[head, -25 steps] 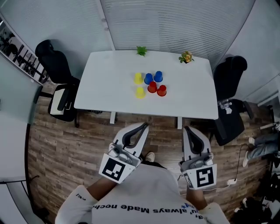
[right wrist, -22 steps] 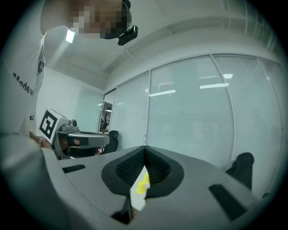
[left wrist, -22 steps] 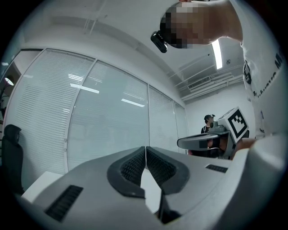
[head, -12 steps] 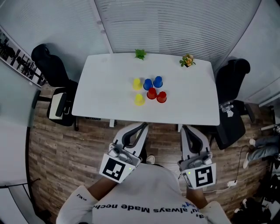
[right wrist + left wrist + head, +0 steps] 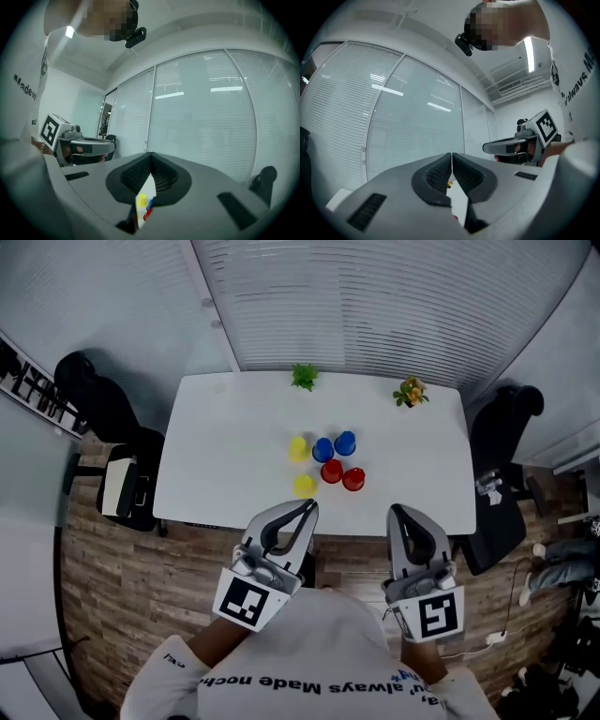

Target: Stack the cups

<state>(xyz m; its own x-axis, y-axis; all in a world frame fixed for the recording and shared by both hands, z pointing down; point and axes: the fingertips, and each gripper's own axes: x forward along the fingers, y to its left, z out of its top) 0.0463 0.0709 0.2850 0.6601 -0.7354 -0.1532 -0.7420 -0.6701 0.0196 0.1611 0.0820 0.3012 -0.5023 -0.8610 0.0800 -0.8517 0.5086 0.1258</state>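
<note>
Six upturned cups stand in a cluster on the white table [image 5: 225, 427]: two yellow cups [image 5: 298, 449] [image 5: 304, 486], two blue cups [image 5: 322, 449] [image 5: 345, 442] and two red cups [image 5: 331, 472] [image 5: 353, 480]. My left gripper [image 5: 310, 506] is shut and empty, its tip just short of the near yellow cup, over the table's near edge. My right gripper [image 5: 397, 511] is also shut and empty, to the right of the cups at the same edge. In the right gripper view a yellow cup [image 5: 141, 200] shows in the gap below the closed jaws.
A small green plant [image 5: 304, 377] and an orange-flowered plant [image 5: 410, 391] stand at the table's far edge. Black office chairs flank the table at left [image 5: 103, 409] and right [image 5: 506, 437]. Blinds cover the wall behind; the floor is wood.
Both grippers have travelled forward toward the table, still shut. The table and cups now lie closer to the gripper tips, which have reached the near edge.
</note>
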